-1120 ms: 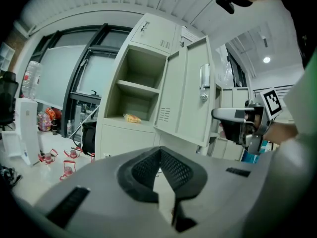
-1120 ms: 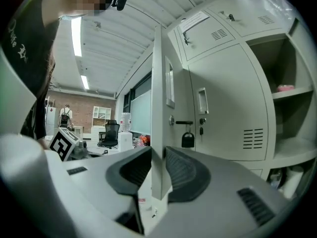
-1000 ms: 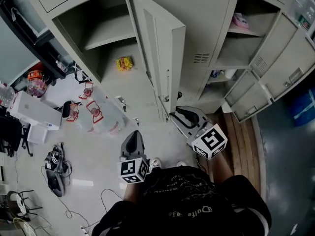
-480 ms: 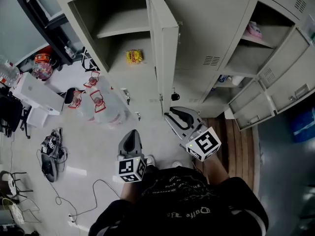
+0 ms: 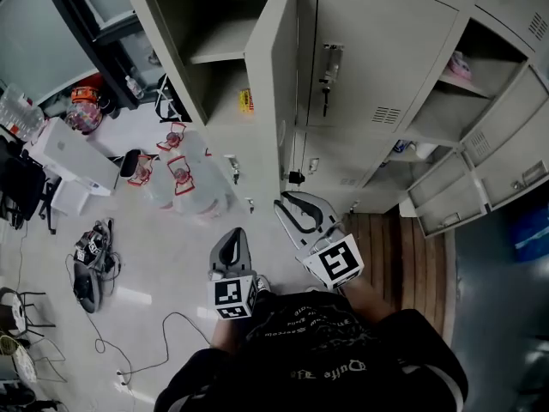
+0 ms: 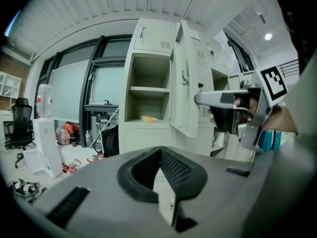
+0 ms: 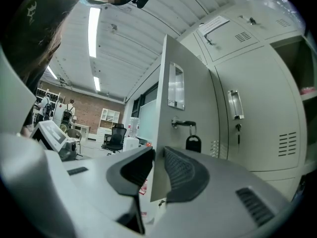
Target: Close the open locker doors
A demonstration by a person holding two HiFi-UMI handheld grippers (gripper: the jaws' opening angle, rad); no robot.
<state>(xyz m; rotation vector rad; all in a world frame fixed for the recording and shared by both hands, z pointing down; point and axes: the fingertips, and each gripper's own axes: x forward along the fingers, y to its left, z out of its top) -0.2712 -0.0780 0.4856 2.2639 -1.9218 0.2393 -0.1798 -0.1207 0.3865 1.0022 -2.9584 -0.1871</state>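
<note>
R hand-held gripper (image 5: 296,215): jaws a little apart, nothing grasped. In the right gripper view the free edge of the open locker door (image 5: 276,93) lines up w/ the gap, just beyond the tips. Contact y/n: we cannot tell.

L hand-held gripper (image 5: 232,234): clenched, empty. It is held low beside the R one, pointing toward the cabinet (image 5: 257,153) and well apart from it.

Door pos.: upper locker, immediately left of the closed door (image 5: 377,50). It stands out from the cabinet, approx. edge-on to us. The compartment behind it is exposed, w/ a yellow packet (image 5: 246,99) inside.

Step, as we judge it: closing this door. It is about half open, not latched.

Next move calls for the R gripper to press the door's outer face near the free edge & sweep it toward the opening until flush. Tips should be kept out of the frame gap.

The far-right locker doors (image 5: 506,118) are also open, so they need doing after this one.
</note>
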